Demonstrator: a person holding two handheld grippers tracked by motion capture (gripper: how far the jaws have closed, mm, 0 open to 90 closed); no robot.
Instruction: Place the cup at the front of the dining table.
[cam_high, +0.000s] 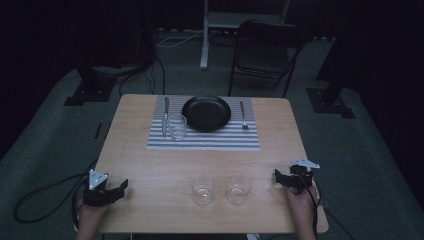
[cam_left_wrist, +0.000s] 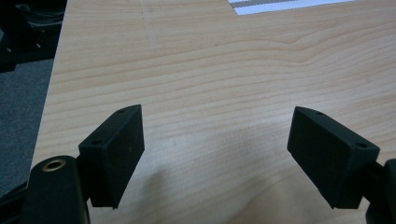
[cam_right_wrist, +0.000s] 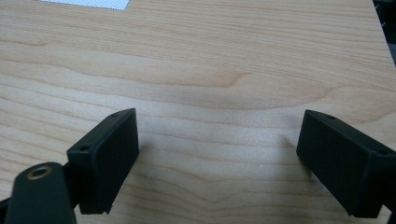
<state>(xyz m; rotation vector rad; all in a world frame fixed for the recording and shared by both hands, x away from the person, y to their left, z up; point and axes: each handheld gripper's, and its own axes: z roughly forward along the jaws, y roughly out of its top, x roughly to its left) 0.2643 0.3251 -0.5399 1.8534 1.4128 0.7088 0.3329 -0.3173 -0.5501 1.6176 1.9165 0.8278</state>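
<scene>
Waiting at the near edge of the desk (cam_high: 150, 165), no grasp begun yet. Left gripper (cam_high: 122, 186) by the near left corner, right gripper (cam_high: 277, 177) by the near right corner, each held low in a hand, pointing inward across the wood. Both sets of jaws wide apart with nothing between them, bare wood beneath. Between the two, close to the near edge: two empty glasses, left glass (cam_high: 203, 189) and right glass (cam_high: 239, 188), upright, just beside each other, untouched. Likely next: reach inward, straddle one glass level, close gently. Toward the far edge: striped placemat (cam_high: 200, 141) bearing black plate (cam_high: 206, 113), third glass (cam_high: 177, 127), knife (cam_high: 165, 117), fork (cam_high: 243, 116).
</scene>
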